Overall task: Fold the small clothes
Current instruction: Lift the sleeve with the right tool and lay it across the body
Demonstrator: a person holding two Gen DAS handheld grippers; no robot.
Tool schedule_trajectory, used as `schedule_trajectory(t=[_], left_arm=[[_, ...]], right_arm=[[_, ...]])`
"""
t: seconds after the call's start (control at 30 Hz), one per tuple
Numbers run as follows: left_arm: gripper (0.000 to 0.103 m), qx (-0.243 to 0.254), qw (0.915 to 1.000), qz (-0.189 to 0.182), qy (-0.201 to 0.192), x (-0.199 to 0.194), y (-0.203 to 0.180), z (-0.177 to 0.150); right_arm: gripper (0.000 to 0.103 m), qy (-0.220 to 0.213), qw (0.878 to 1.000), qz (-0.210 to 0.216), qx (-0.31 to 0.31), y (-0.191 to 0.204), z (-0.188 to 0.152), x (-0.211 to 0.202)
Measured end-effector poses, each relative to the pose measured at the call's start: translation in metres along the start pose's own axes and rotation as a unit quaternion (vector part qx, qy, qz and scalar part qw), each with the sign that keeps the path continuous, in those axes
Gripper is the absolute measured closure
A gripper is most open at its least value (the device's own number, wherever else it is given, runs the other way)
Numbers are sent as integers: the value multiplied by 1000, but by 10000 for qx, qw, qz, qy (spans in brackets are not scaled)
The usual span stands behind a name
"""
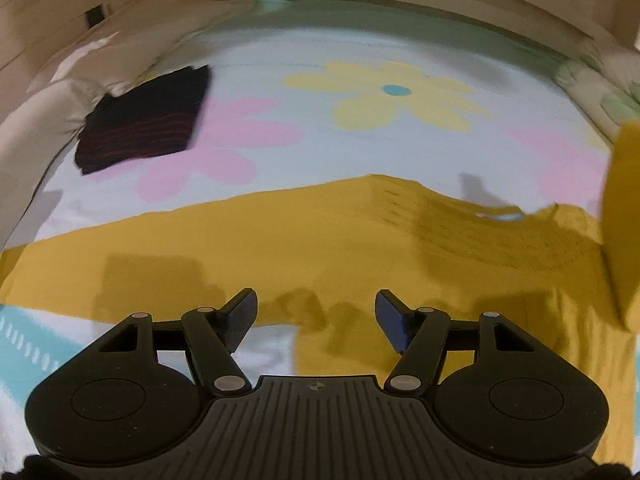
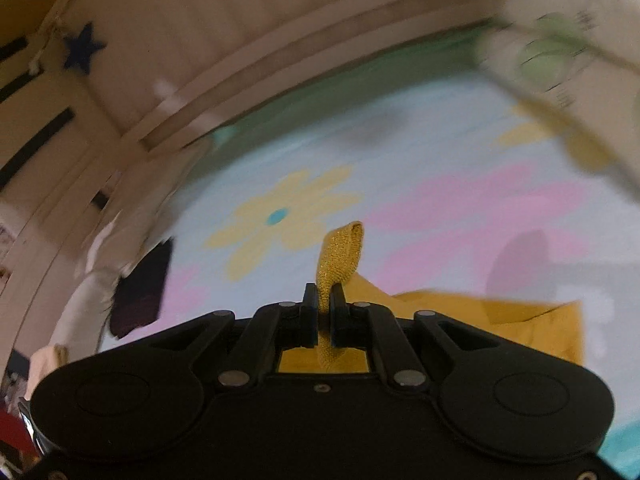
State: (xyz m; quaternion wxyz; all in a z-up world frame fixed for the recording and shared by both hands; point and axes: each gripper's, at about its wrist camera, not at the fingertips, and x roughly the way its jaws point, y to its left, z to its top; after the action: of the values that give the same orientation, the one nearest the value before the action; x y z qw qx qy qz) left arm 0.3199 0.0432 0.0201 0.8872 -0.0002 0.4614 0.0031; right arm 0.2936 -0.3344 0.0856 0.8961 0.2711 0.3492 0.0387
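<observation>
My right gripper (image 2: 325, 312) is clamped on a hem of the mustard shirt (image 1: 280, 248), lifted so it can fold over. Rest of shirt lies flat on the flowered bedsheet (image 1: 360, 56). Left gripper (image 1: 316, 316) hovers w/ jaws apart, nothing in it, ready to pin. Dark folded garment (image 1: 140, 120) parked aside, prob done.

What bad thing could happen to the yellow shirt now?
The right gripper pinches only a thin strip of the yellow shirt, so it might slip out. The left gripper is open and holds nothing, so the shirt may drag or bunch up on the flowered sheet when one side is lifted.
</observation>
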Motion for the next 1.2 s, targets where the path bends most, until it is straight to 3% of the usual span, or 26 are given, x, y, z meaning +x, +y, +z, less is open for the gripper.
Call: schedule_trajectory(t=[0.23, 0.37, 0.47, 0.57, 0.63, 0.7, 0.77, 0.87, 1.03, 1.2], left_arm=[[39, -405, 9991, 64, 51, 7, 31, 5], [39, -546, 9984, 41, 105, 10, 37, 6], [39, -602, 9981, -32, 149, 14, 36, 7], [39, -678, 9974, -160, 173, 19, 32, 8], [39, -763, 9964, -312, 203, 23, 26, 9], [39, -816, 9954, -440, 224, 25, 20, 9], [39, -764, 9954, -534, 228, 28, 8, 10], [39, -524, 9969, -554, 188, 33, -12, 11], [39, -311, 9961, -761, 310, 48, -37, 10], [39, -552, 9950, -747, 366, 62, -32, 15]], right_arm=[[91, 469, 9981, 355, -172, 57, -36, 78], [89, 715, 9961, 461, -243, 66, -53, 103], [82, 859, 9939, 577, -390, 62, -65, 112], [81, 839, 9938, 641, -358, 48, -68, 103], [74, 718, 9952, 573, -333, 39, -65, 96], [49, 565, 9963, 585, -292, 26, -61, 87], [39, 457, 9965, 693, -113, 8, -57, 75], [39, 313, 9982, 511, -95, -12, -52, 57], [39, 236, 9989, -208, -358, -35, -45, 39], [39, 106, 9993, -332, -114, -68, -39, 19]])
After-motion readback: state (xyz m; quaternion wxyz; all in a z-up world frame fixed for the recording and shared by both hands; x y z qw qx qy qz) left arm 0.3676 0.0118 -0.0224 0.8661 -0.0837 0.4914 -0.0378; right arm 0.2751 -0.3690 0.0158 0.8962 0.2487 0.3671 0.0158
